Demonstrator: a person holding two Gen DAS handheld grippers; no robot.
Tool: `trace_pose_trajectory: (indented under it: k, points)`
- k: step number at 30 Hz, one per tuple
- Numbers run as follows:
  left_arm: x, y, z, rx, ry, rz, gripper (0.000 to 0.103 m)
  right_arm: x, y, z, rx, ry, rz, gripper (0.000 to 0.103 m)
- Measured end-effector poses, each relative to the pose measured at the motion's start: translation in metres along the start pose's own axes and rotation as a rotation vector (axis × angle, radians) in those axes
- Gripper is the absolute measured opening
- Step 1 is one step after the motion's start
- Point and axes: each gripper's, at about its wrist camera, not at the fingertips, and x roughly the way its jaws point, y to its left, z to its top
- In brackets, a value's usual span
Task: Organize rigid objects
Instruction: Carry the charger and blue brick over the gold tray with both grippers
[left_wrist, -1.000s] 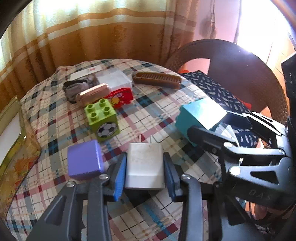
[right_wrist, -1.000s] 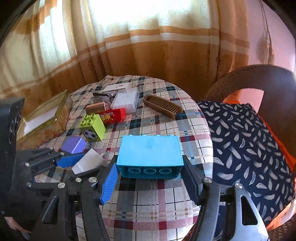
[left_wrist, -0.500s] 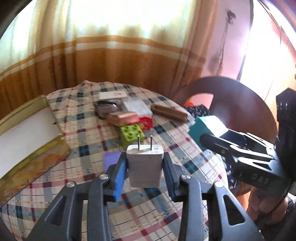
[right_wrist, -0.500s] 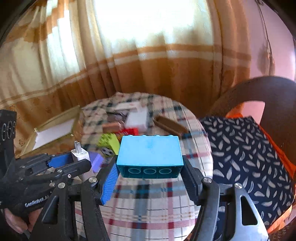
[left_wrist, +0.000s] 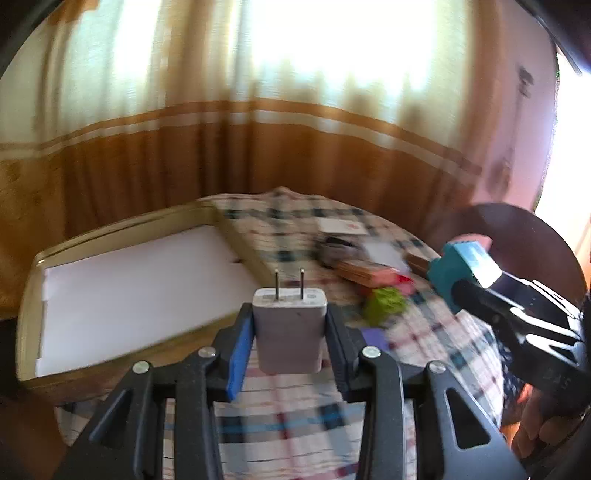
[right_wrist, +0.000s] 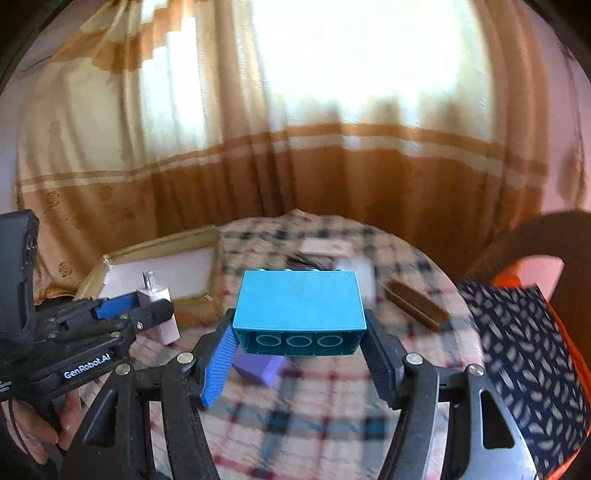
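My left gripper (left_wrist: 290, 328) is shut on a white two-pin charger plug (left_wrist: 290, 334), held above the plaid table with its pins pointing away. The same plug (right_wrist: 159, 310) and left gripper (right_wrist: 135, 312) show at the left of the right wrist view. My right gripper (right_wrist: 301, 332) is shut on a big blue toy brick (right_wrist: 301, 304), hollow underside facing me; this brick (left_wrist: 461, 267) appears at the right of the left wrist view. A gold box (left_wrist: 31, 306) lined with white paper lies ahead left. A purple block (right_wrist: 258, 365) sits on the table under the blue brick.
On the round plaid table (left_wrist: 295, 417) lie a green brick (left_wrist: 386, 304), a red brick, a pink-brown case (left_wrist: 364, 271), a brown comb (right_wrist: 417, 302), a white box and a card, all blurred. A wicker chair with a patterned cushion (right_wrist: 528, 350) stands right. Curtains hang behind.
Both grippers rose off the table with their loads. The left one swung left with the plug, bringing the gold box into full view. The table objects now look smaller and farther.
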Motion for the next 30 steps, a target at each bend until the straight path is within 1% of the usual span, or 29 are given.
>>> trace_pose_trajectory:
  k: [3,4,9,13,18,21,24,30]
  points:
    - [-0.003,0.023,0.002,-0.017,-0.029,0.096,0.037,0.012,0.022,0.009,-0.028,-0.031,0.042,0.066]
    - [-0.004,0.03,0.002,-0.025,-0.036,0.115,0.037,0.017,0.031,0.012,-0.036,-0.038,0.057,0.066]
    - [-0.009,0.071,0.004,-0.104,-0.055,0.176,0.037,0.04,0.07,0.019,-0.072,-0.051,0.109,0.066]
    - [-0.009,0.099,0.005,-0.16,-0.058,0.226,0.037,0.062,0.097,0.024,-0.101,-0.049,0.126,0.066]
    - [0.003,0.12,0.001,-0.184,-0.039,0.305,0.037,0.099,0.117,0.022,-0.107,-0.016,0.131,0.066]
    - [0.012,0.128,-0.001,-0.205,-0.02,0.313,0.037,0.118,0.127,0.02,-0.107,0.017,0.14,0.066]
    - [0.019,0.132,-0.006,-0.212,-0.002,0.322,0.037,0.128,0.134,0.018,-0.122,0.036,0.147,0.066]
    - [0.028,0.13,-0.009,-0.207,0.025,0.336,0.037,0.146,0.14,0.013,-0.136,0.076,0.154,0.066]
